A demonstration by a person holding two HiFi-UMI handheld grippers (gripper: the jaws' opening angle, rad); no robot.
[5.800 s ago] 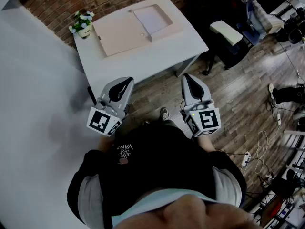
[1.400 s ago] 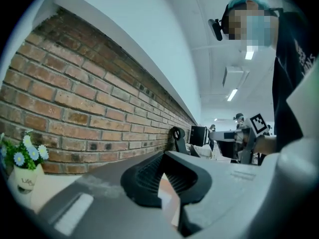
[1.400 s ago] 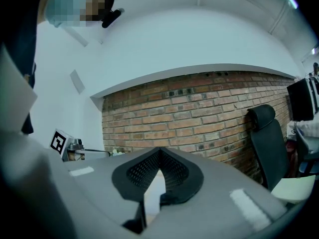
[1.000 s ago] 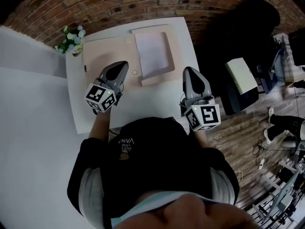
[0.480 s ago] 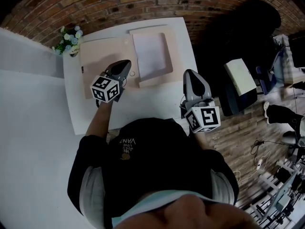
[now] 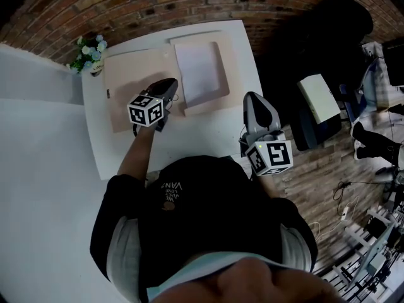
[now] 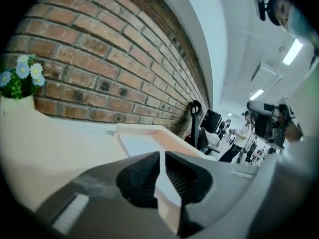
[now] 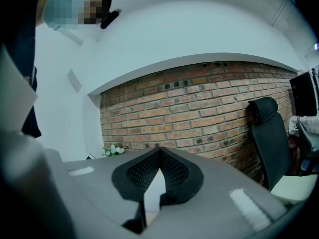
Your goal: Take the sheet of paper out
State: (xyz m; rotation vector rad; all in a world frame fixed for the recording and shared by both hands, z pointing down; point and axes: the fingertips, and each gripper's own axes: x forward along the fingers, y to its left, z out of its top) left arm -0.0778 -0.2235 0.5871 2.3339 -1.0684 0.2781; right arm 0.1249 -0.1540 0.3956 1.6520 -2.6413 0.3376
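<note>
Person: black top [image 6: 208, 226], pale grey sleeves [image 6: 121, 257], small pale lettering [image 6: 169, 190] on the chest.

Left gripper [image 6: 169, 84] and right gripper [image 6: 250, 98]: smooth grey moulded shells.
- Black textured pads [image 7: 142, 176] line the jaws.
- Behind the jaws, each carries a white cube [image 6: 146, 110] with black square markers.

Left jaws opening to a slit, nothing between them.

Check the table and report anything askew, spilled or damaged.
Nothing stands out. The pink box lies open and flat on the white table. The sheet of paper rests flat inside its tray half, and the flower pot stands upright at the corner by the brick wall. No spill or damage shows.
</note>
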